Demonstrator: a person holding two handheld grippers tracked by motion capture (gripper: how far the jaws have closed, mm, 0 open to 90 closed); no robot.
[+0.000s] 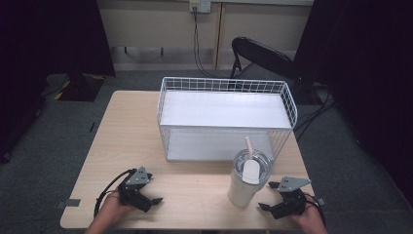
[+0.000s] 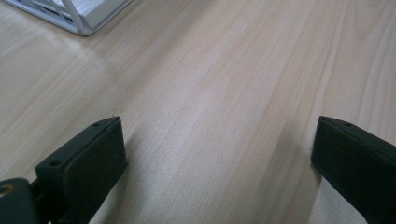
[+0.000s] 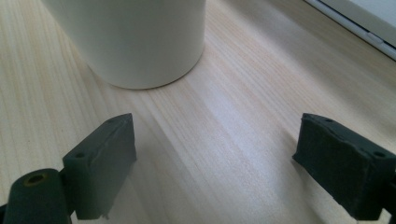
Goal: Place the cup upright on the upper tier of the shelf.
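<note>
A cream tumbler (image 1: 247, 182) with a clear lid and a straw stands upright on the wooden table (image 1: 131, 131), just in front of a white wire basket (image 1: 225, 117). My right gripper (image 1: 269, 196) rests on the table just right of the tumbler, open, jaws pointing at it with a small gap. In the right gripper view the tumbler base (image 3: 135, 42) stands ahead of the open gripper (image 3: 215, 154), nothing between the jaws. My left gripper (image 1: 153, 190) lies open near the front left edge, over bare wood (image 2: 219, 93); its gripper midpoint (image 2: 219, 158) holds nothing.
The wire basket's corner (image 2: 79, 16) shows at the upper left of the left gripper view, its edge (image 3: 364, 23) at the upper right of the right gripper view. A black folding chair (image 1: 263, 56) stands behind the table. Cables (image 1: 109, 187) trail from both grippers.
</note>
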